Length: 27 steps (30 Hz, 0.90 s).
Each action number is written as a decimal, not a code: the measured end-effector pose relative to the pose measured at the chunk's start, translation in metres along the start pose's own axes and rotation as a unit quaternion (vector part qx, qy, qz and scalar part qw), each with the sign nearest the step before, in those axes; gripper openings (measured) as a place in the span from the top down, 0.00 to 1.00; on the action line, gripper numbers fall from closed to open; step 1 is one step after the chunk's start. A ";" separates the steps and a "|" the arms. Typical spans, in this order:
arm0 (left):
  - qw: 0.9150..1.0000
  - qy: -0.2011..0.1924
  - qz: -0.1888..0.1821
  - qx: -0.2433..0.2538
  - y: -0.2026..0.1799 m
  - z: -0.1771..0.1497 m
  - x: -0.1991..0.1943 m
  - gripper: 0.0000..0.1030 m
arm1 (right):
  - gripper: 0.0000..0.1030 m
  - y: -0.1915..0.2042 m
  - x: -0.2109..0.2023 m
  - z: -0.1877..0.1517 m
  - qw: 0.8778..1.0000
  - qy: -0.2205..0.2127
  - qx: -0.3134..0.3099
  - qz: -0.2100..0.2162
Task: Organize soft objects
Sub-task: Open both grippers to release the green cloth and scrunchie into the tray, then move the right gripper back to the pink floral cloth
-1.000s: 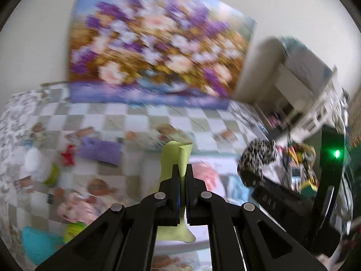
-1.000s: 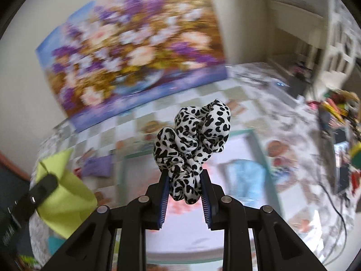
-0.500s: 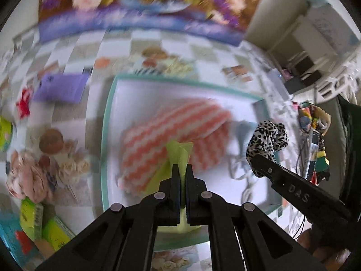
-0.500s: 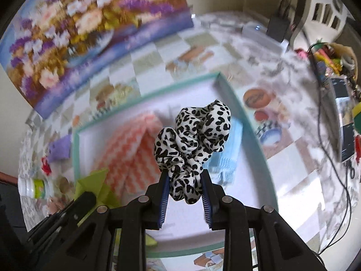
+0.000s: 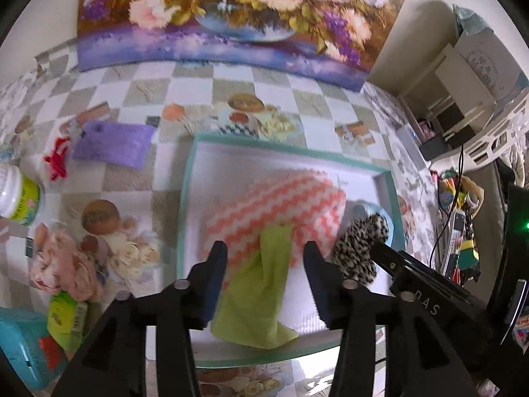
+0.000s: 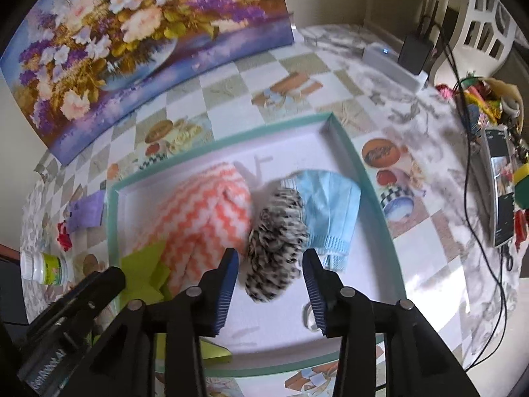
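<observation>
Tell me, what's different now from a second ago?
Both grippers came down over the tray and their jaws have just been opening. The left gripper let go of the green cloth, the right gripper of the scrunchie. The striped cloth and mask stayed put.

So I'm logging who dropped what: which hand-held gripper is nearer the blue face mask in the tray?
Right. The right hand-held gripper hovers just beside the blue face mask; the left hand-held gripper is farther off, over the green cloth.

Your tray (image 6: 373, 195) sits mid-tablecloth (image 6: 439, 258). In it: cloth (image 5: 254, 301) at its near edge overlapping the towel (image 6: 201, 211), scrunchie (image 6: 274, 254) between towel and mask (image 6: 330, 211) toward the right rim.
</observation>
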State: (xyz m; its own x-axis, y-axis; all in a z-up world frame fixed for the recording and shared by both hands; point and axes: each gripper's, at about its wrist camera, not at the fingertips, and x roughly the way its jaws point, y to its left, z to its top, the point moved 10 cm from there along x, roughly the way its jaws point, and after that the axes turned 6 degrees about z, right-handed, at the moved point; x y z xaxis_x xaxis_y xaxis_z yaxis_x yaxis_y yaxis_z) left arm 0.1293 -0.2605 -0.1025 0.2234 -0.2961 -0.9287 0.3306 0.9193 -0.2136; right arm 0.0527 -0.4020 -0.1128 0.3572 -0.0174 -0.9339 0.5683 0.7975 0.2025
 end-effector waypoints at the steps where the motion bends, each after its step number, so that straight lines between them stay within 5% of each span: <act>1: 1.000 -0.003 0.004 -0.004 0.003 0.002 -0.002 0.44 | 0.57 0.001 -0.002 0.001 1.000 -0.003 -0.002 -0.001; 9: 0.997 -0.019 0.077 -0.026 0.046 0.011 -0.005 0.34 | 0.57 0.010 -0.010 0.002 1.000 -0.013 -0.020 -0.009; 13: 0.993 -0.029 0.106 -0.047 0.076 0.015 -0.009 0.19 | 0.54 0.025 -0.014 0.003 0.999 -0.021 -0.043 -0.011; 27: 0.974 -0.045 0.165 -0.150 0.195 0.014 -0.046 0.11 | 0.41 0.119 -0.014 -0.023 0.989 -0.015 -0.139 0.042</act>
State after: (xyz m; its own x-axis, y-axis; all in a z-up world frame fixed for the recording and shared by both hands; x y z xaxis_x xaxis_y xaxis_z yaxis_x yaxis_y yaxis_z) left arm 0.1961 -0.0709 -0.0976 0.3562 0.0190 -0.9342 -0.0525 0.9986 0.0003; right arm 0.0983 -0.2925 -0.0826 0.4183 0.0425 -0.9073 0.3110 0.9318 0.1871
